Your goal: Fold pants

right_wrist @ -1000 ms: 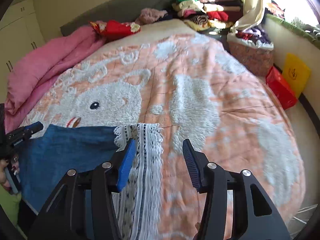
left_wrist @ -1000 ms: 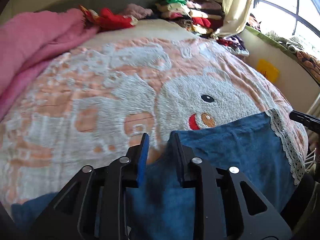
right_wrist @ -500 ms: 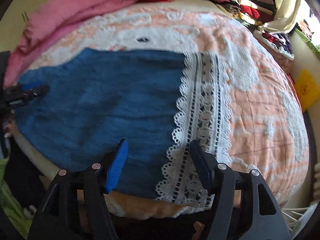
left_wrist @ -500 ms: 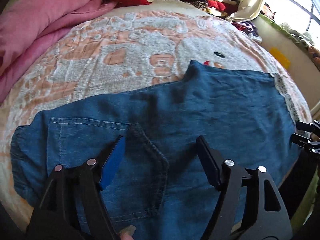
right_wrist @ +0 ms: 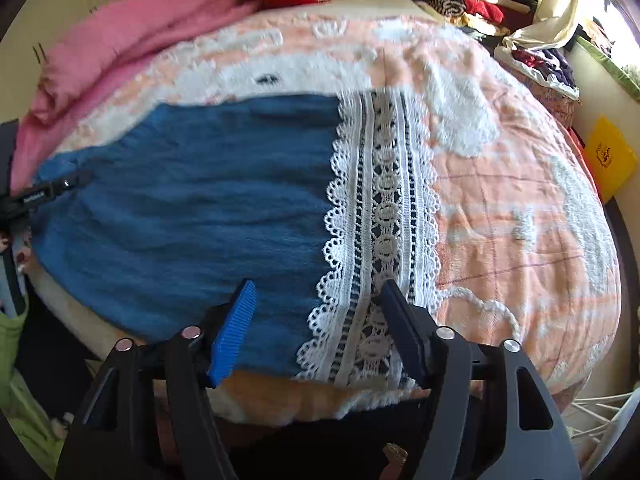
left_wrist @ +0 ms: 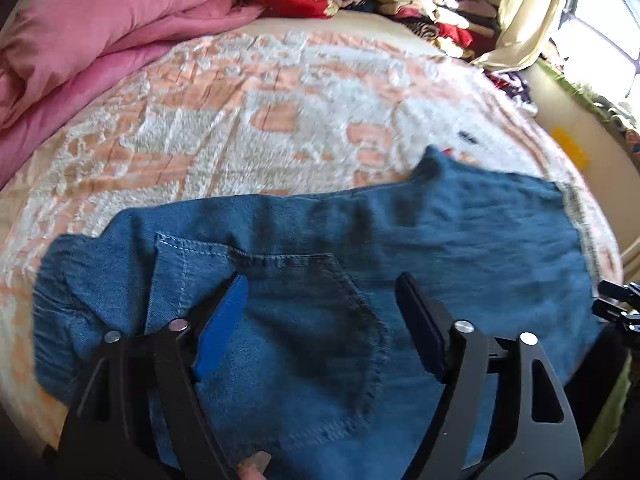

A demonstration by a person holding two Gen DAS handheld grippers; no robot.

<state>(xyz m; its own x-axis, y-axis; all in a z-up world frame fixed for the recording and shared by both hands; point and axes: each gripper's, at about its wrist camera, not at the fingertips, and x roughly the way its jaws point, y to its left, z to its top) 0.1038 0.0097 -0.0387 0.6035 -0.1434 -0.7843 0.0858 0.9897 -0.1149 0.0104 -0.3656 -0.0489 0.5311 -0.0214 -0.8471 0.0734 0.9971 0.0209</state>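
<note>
Both grippers hang over the near edge of the bed with nothing between their pads. Left gripper [left_wrist: 320, 320] has its jaws spread wide, having just been opening, and it sits above the back pocket [left_wrist: 280, 320] of the pants [left_wrist: 460, 240] without pressing on the cloth. Right gripper [right_wrist: 316, 332] is likewise spread, its jaws also just opened further; its blue pad is over the denim and its black pad over the lace hem [right_wrist: 384, 208], neither pinching the fabric.

Pants lie flat across the near part of the bed [right_wrist: 520, 200], stretched from left to right. In the left wrist view the waist end with the pocket is at the left and the leg runs off to the right, where the tips of the right gripper show at the frame's edge. In the right wrist view the white lace band marks the leg's right end, and the near edge of the denim reaches the bed's edge.

Bedspread [left_wrist: 280, 100] is peach and white. A pink quilt [left_wrist: 100, 32] is bunched at the far left, and a pile of folded clothes [left_wrist: 432, 12] sits at the far right near a curtain [left_wrist: 528, 16]. A yellow bag [right_wrist: 608, 156] is beside the bed on the right.
</note>
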